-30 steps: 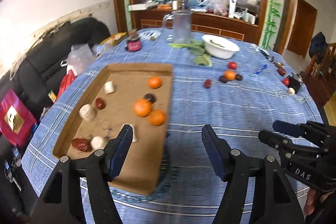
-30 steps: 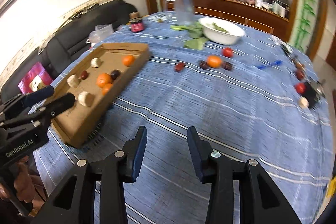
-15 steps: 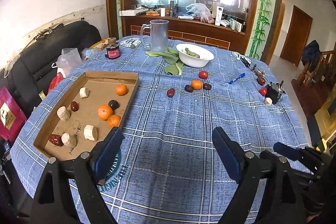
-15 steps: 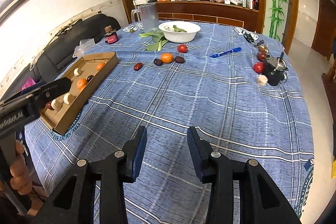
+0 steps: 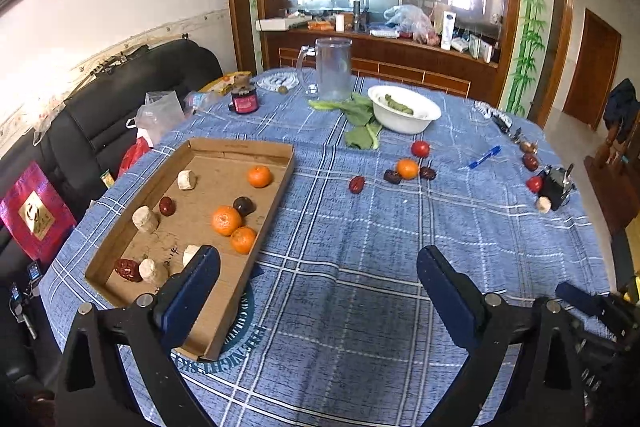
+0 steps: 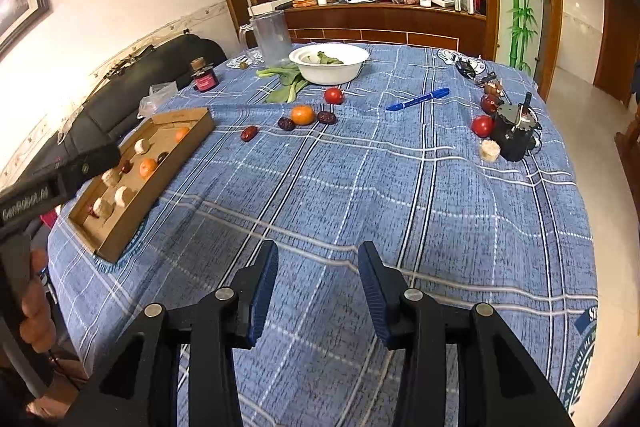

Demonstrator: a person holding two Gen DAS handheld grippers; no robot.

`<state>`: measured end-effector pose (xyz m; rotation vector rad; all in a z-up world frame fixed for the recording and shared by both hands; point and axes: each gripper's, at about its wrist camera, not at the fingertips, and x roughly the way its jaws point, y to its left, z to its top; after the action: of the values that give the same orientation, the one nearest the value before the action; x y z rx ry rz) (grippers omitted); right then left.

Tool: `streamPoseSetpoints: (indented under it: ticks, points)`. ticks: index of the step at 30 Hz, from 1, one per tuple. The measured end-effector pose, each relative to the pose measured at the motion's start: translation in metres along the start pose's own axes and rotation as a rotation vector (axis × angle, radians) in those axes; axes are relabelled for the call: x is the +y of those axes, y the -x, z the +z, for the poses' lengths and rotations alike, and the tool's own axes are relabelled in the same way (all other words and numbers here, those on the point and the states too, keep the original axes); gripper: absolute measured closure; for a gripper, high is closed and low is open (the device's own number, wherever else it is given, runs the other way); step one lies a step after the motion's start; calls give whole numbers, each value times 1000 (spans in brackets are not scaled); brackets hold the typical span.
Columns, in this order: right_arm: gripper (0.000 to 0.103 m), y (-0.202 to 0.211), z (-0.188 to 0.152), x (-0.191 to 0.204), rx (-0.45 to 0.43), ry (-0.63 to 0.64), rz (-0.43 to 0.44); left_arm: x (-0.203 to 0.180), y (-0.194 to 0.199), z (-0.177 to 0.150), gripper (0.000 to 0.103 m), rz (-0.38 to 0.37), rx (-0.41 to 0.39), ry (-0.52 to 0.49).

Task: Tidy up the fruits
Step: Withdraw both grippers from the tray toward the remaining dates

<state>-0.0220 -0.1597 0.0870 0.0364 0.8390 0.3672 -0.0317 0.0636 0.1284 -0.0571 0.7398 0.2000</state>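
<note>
A cardboard tray on the blue checked tablecloth holds three oranges, dark dates and pale round pieces. Loose on the cloth lie an orange, red dates and a red tomato. More red fruit and a pale piece lie at the right. My left gripper is open and empty, high above the near table, beside the tray. My right gripper is open and empty over the near cloth.
A white bowl with greens, a clear mug, a small red jar, a blue pen and a black gadget stand on the table. A black sofa lies left of the table.
Both grippers have pulled back and risen from the table, so more of it shows. The left gripper's fingers have opened wider. The fruit has not moved.
</note>
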Motion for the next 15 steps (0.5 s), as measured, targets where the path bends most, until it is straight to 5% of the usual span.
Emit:
streamPoseSetpoints:
  ticks: [6, 15]
  points:
    - [55, -33, 39, 0, -4, 10, -8, 6, -25, -7, 4, -29, 89, -60]
    - [54, -152, 109, -1, 64, 29, -41, 11, -61, -1, 4, -111, 169, -160]
